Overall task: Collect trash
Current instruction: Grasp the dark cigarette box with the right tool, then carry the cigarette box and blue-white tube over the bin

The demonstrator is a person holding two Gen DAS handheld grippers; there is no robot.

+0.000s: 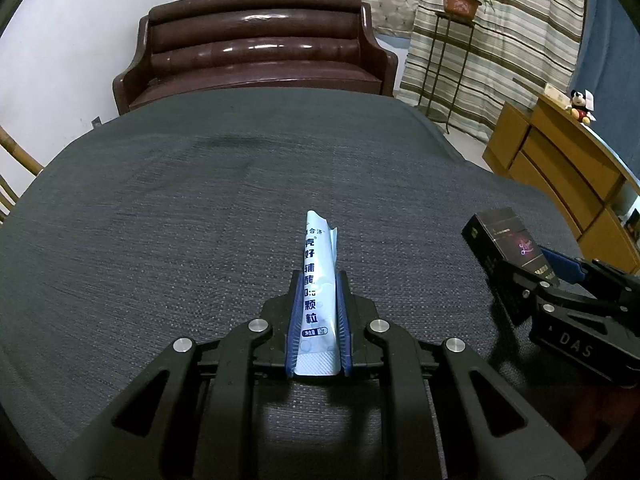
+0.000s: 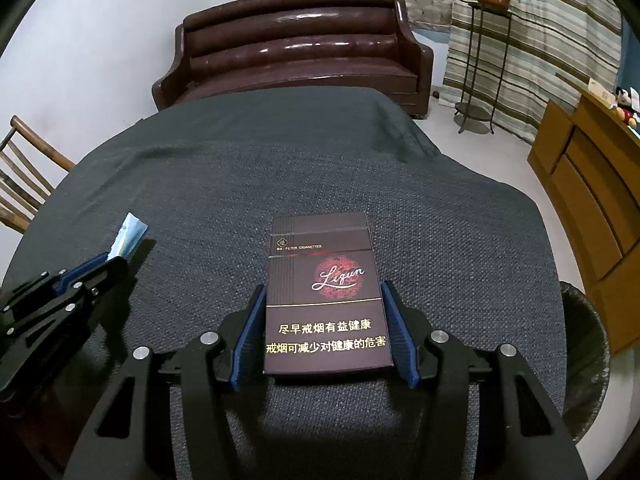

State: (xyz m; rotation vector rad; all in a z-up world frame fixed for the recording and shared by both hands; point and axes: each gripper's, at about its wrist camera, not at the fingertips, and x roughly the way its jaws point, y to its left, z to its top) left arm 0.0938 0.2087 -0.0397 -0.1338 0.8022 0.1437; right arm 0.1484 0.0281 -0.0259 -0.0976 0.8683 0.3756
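left gripper [image 1: 318, 320]: its blue-padded fingers are nipped in on a pale blue foil sachet [image 1: 318, 280] printed with dark characters, held by its lower half while the torn top sticks out forward above the dark grey woven tablecloth [image 1: 200, 200]
right gripper [image 2: 325, 328]: its fingers bracket the long sides of a dark maroon card cigarette pack [image 2: 325, 292]; the right pad looks pressed to the edge, the left pad shows a thin gap, so a full grip cannot be told
where the trash is: both pieces sit between the fingers over the near part of the table, the pack lying flat with its face up
sachet handling: probably very light, thin and floppy, slick foil that creases; a pinch low across its width, as now, seems the safe hold
pack handling: likely light and fairly stiff if not crushed, with smooth card sides that could slip; squeezing the long edges near the middle suits it, and a hard squeeze may buckle an empty one
left wrist view only: the sachet's printed face and sealed bottom edge, and the pack [image 1: 504, 240] seen from its side, tilted against the right gripper [image 1: 532, 280]
right wrist view only: the pack's lettered front, the dark rim of a black bin liner [image 2: 588, 360] just past the table's right edge, probably the drop place, and only a corner of the sachet [image 2: 130, 236] beyond the left gripper [image 2: 108, 258]
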